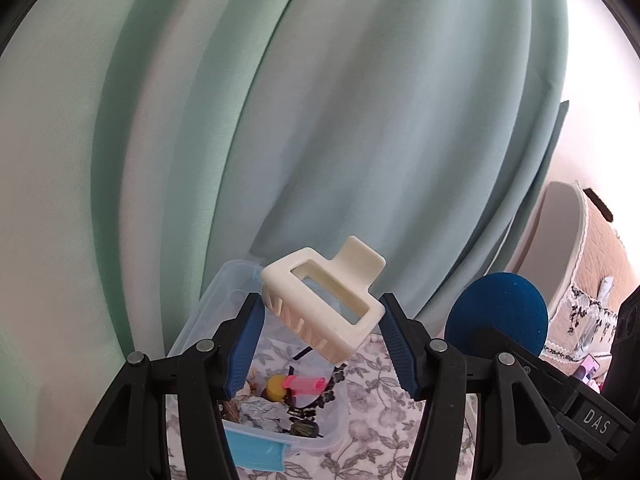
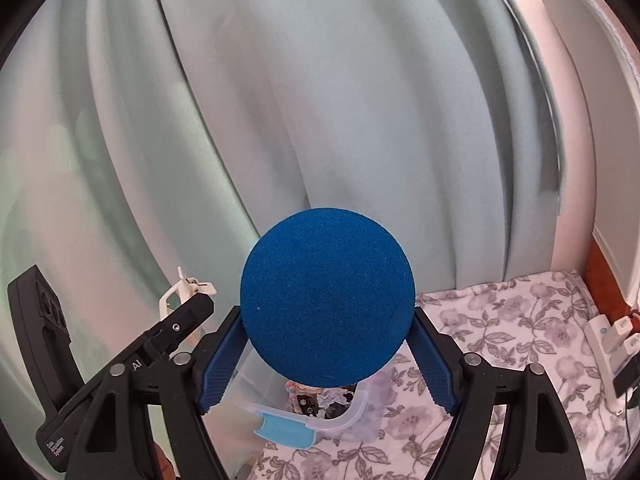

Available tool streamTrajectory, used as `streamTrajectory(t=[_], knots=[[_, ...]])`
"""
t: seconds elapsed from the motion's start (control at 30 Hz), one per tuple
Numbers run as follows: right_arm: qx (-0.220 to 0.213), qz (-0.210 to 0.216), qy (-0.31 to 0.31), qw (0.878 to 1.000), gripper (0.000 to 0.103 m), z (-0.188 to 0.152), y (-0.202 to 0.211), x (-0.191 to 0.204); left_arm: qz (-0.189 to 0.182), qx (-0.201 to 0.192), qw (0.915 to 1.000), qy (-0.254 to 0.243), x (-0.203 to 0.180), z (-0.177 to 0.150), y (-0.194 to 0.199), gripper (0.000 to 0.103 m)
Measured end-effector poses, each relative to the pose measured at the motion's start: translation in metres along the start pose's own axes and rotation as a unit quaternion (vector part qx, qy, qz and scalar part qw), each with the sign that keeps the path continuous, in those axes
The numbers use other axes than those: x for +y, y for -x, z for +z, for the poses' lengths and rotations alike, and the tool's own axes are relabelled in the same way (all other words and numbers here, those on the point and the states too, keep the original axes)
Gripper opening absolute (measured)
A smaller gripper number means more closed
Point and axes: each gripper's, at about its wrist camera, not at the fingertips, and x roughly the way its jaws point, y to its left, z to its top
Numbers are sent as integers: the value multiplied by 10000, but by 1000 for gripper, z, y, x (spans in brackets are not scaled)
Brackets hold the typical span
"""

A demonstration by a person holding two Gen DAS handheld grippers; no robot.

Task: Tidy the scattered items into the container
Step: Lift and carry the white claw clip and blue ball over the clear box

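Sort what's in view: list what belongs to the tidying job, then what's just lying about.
Job:
- hair claw, held in left gripper
- blue ball, held in right gripper
- clear box, already holding small items

Lying about:
- green curtain
- floral cloth
- white power strip

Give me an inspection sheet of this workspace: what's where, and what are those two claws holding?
Surface: grey floral cloth, mostly bare.
Job's things: cream plastic hair claw and dark blue foam ball, both held above the clear plastic container with light blue latches.
Clutter: container holds a pink tube, yellow cap, crumpled paper and dark trinkets.
Grippers: left gripper clamps the hair claw; right gripper clamps the ball.
Cables: thin dark cable at the right edge.
Surroundings: pale green curtain behind; white bracket on the right.
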Motion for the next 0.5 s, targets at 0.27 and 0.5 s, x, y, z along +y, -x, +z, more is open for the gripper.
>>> streamTrajectory(t=[0.27, 0.5], knots=[[263, 12, 109, 9996, 82, -6, -31, 7, 139, 122, 9995, 243, 25, -6, -11, 60], [542, 19, 157, 9984, 82, -13, -65, 8, 249, 267, 9985, 416, 44, -13, -23, 60]])
